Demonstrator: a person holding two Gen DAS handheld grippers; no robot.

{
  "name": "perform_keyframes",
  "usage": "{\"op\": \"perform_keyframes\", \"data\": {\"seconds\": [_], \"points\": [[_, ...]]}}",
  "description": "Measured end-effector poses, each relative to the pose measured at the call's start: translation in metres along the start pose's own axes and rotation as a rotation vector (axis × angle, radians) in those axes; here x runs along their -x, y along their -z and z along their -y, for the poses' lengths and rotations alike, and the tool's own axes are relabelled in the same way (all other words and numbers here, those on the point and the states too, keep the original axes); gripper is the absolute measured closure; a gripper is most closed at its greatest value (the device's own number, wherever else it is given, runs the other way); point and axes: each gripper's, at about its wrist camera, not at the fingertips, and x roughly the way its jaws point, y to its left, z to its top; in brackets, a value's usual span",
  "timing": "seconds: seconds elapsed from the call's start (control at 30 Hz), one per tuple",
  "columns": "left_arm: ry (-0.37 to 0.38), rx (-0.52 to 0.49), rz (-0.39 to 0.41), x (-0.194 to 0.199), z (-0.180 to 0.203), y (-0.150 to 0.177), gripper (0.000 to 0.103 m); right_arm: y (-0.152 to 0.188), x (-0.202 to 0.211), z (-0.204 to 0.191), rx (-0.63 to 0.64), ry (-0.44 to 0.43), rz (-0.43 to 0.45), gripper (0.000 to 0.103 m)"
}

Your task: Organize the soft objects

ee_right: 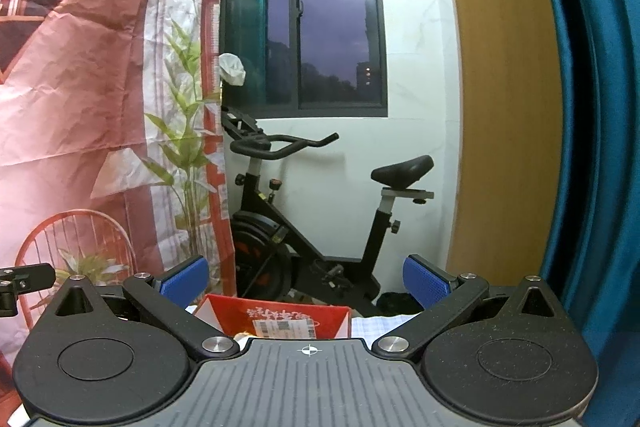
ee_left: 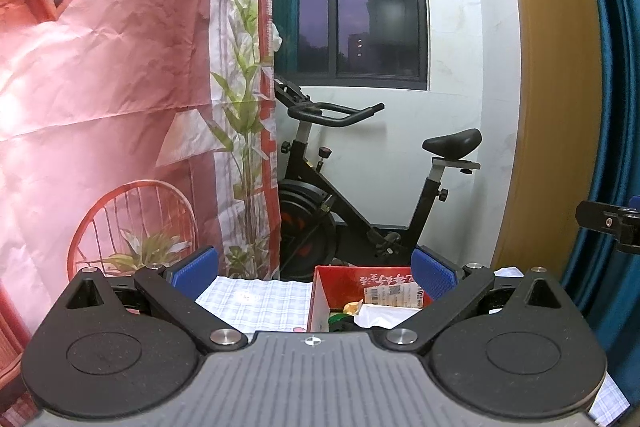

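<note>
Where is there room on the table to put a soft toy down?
The checked cloth left of the red box looks bare, up to the printed curtain. A smaller bare strip lies right of the box. Inside the box is crowded with white wrapping and small things.

Crumpled white cloth [ee_left: 384, 317] in red box [ee_left: 352, 281]

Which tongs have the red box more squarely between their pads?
The right tongs: red box sits centred. For the left tongs, it sits off toward the right pad.
</note>
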Motion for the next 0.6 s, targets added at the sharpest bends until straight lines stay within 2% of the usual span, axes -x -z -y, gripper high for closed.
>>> {"op": "perform_keyframes", "data": {"seconds": [0.6], "points": [[-0.005,0.008,0.001,0.0019,-0.0007,0.0008,0.000,0.0010,0.0002,-0.0035,0.009,-0.007,-0.003,0.000]]}}
